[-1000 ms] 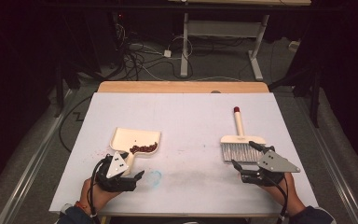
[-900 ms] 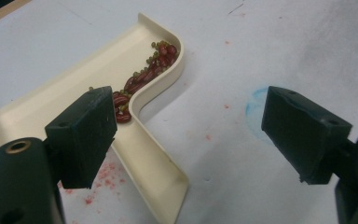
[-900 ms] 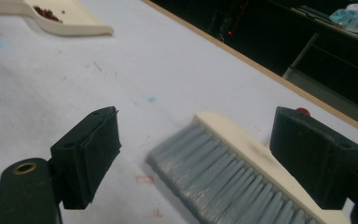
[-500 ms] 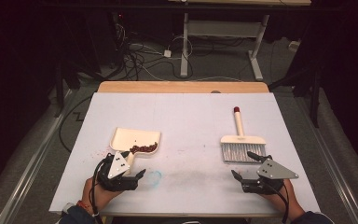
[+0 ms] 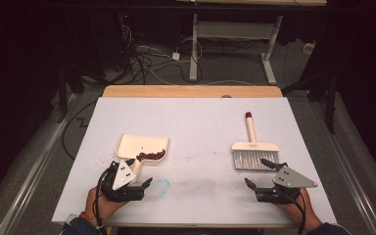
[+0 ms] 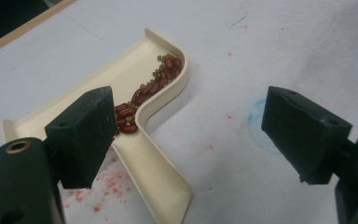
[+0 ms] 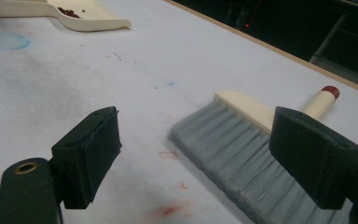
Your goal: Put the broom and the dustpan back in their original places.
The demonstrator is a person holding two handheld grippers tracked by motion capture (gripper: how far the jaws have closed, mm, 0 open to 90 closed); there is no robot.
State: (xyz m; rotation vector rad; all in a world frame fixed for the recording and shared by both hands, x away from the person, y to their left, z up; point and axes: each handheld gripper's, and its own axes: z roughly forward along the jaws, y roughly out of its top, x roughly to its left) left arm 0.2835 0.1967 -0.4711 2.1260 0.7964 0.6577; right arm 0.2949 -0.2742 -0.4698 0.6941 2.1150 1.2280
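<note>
A cream dustpan lies on the white table at the left, with reddish-brown beans heaped against its back wall. My left gripper stands open just behind it. In the left gripper view the dustpan's handle runs between the jaws, close to the left one, and the beans lie ahead. A cream hand brush with grey bristles and a red-tipped handle lies at the right. My right gripper is open just short of the bristles, not touching them.
A faint blue ring and reddish stains mark the white tabletop between the two grippers. The table's wooden far edge meets dark floor with cables and a desk frame. In the right gripper view the dustpan shows far off.
My right gripper has drawn back from the brush's bristles toward the table's near edge, staying open. The left gripper, dustpan and brush have not moved.
</note>
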